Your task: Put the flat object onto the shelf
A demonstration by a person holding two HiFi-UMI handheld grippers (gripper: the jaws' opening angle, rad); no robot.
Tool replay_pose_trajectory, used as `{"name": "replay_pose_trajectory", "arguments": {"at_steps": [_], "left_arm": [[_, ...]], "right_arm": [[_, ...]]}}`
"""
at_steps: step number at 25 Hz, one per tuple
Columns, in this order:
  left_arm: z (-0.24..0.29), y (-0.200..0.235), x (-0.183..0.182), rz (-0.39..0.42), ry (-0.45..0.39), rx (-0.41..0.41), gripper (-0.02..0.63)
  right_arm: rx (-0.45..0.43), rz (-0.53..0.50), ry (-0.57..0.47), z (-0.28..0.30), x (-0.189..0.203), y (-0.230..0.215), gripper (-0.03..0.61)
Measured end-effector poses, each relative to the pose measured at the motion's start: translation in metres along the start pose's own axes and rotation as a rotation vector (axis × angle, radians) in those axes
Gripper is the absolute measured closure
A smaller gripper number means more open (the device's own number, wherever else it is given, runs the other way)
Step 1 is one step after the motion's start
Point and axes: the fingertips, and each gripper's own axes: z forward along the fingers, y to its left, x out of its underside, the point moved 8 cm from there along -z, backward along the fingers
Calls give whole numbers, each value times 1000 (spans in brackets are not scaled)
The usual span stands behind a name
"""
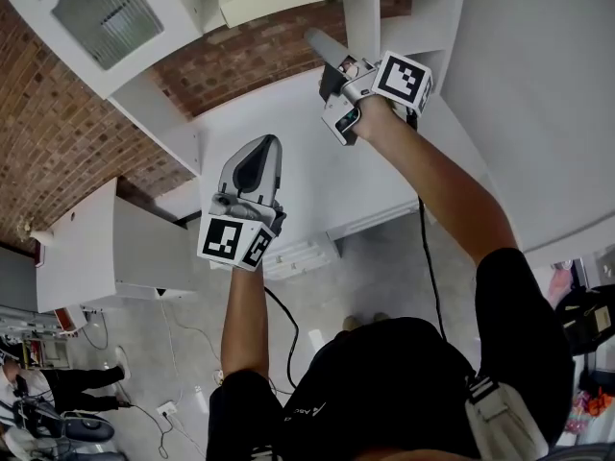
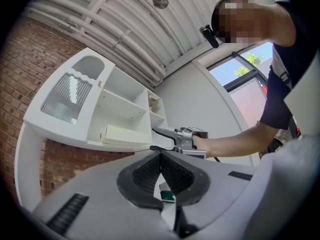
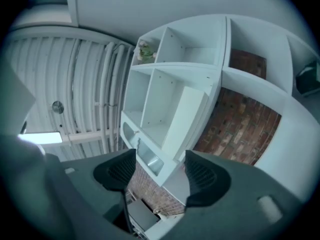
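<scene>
Left gripper view showed the flat cream box (image 2: 125, 134) lying in a lower compartment of the white shelf unit (image 2: 117, 111), so placement looked done. The right gripper (image 3: 160, 164) stood open and empty near it. The left gripper (image 2: 160, 156) was closed on nothing. Only pulling away seemed left.

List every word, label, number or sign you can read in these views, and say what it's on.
No text can be read clearly in any view.
White print on the black shirt: too small and blurred to read.
The marker cubes on the left gripper and right gripper: black-and-white square patterns only, no letters or numbers.
</scene>
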Motion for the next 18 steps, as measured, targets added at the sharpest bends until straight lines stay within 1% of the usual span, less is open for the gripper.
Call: {"name": "replay_pose_trajectory", "arguments": {"at_steps": [2,4,8,13,18], "left_arm": [[-1,-9,-3,0,-3,7,615],[-5,-20,-4,-4,-4,13,615],[-15,-43,-3,-26,-6,8,615],[-23,-72,-4,-52,-24,6,615],[-27,-94,-6,-38,-22,7,615]], "right_arm": [[-25,-98,44,-21,6,10,309],[-48,-219,74,-45,12,20,373],[-67,-464,100,-91,21,36,462],[-77,-714,139,-133,34,54,513],[-135,-1017,212,-159,59,81,550]]}}
